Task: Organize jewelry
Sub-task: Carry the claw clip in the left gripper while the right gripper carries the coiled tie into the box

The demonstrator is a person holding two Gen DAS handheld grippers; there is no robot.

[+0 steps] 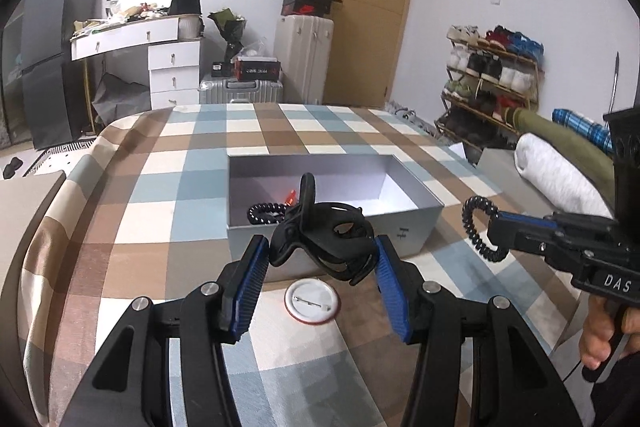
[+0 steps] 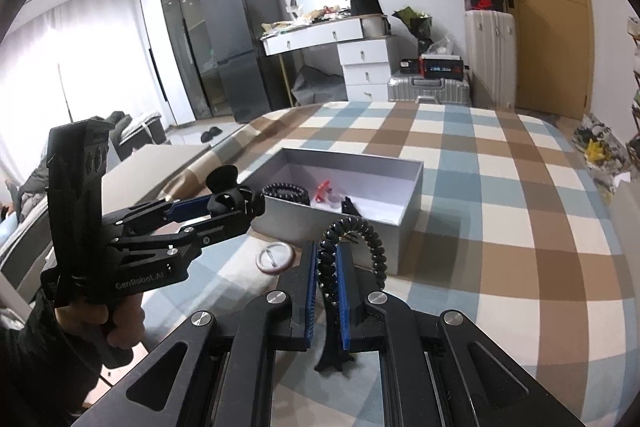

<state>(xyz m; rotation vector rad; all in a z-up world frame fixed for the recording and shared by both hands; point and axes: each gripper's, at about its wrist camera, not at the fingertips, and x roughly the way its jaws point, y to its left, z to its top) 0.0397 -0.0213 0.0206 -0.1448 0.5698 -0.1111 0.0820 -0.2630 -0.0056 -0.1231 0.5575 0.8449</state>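
My left tongs (image 1: 318, 261) half open, clamped on big black plastic claw hair clip (image 1: 320, 239), lifted just near of grey open cardboard box (image 1: 416, 227) on checked bed cover (image 1: 168, 187); grip on curved prongs, may twist out

My right tongs (image 2: 329, 269) fully closed on black spiral coil hair tie (image 2: 352, 247), loop dangling; may snag box rim

White round pin badge (image 1: 313, 301) below my left tongs, dropped clip may hit it

The right gripper (image 1: 494, 227) body carries the white letters "DAS". The left gripper (image 2: 256, 205) body carries the lettering "CenRobot.AI". Labels on the room's boxes are illegible.
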